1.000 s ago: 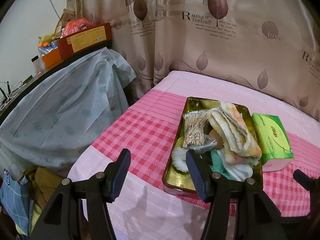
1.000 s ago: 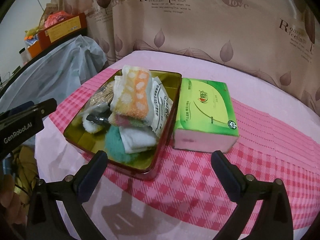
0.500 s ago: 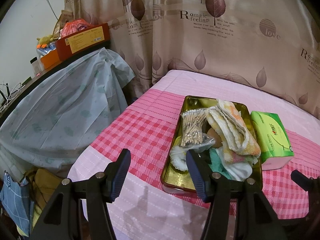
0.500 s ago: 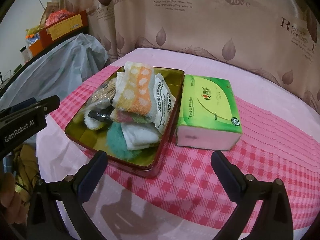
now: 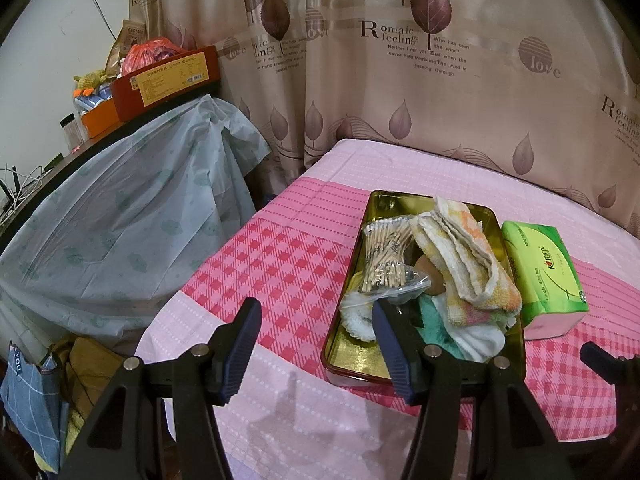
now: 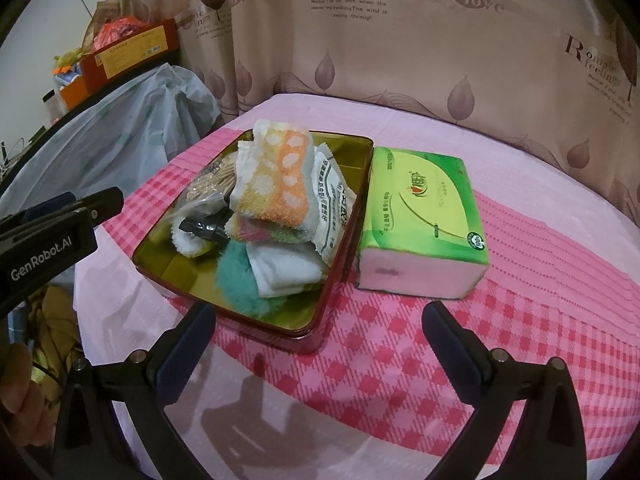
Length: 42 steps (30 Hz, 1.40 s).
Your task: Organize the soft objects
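behind the tin (image 6: 348, 216), curtain (image 6: 400, 60) reads "romaic feelings"; left gripper (image 5: 316, 346), marked "genrobot.ai", and right gripper (image 6: 316, 344) both spread, empty.

Two wrist fisheyes, both low, facing the curtain.
L cam sits left, farther back; R cam nearer; shared: gold tin (image 5: 424, 366) (image 6: 352, 184) at 1 and 11 o'clock.

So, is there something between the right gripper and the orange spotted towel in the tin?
Nothing visible blocks it. The right gripper is open over bare pink cloth, and the orange spotted towel lies on top of the pile in the gold tin.
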{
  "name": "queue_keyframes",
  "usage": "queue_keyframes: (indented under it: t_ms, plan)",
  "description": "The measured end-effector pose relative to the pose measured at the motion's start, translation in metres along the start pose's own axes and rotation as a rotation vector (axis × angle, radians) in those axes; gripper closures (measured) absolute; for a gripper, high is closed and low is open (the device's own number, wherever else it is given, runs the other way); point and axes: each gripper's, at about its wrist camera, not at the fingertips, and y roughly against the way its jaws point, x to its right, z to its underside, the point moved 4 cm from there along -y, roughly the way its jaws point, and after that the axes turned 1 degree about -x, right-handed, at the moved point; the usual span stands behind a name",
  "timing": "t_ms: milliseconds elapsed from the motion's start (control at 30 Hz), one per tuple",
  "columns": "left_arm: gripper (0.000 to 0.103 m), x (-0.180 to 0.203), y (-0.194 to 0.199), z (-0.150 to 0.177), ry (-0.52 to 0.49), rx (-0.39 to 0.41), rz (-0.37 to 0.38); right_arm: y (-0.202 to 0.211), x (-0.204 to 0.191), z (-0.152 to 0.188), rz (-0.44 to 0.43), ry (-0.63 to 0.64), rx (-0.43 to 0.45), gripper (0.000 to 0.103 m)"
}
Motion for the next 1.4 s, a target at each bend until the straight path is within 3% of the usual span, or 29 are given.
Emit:
queue_keyframes:
  t_ms: [1400]
  plan:
    - [0.044,0.0011,-0.0003,-0.0007,-0.003,-0.001,-0.002,-0.0010,-0.0071,0.0059,-0.004,0.008,-0.005,0.001]
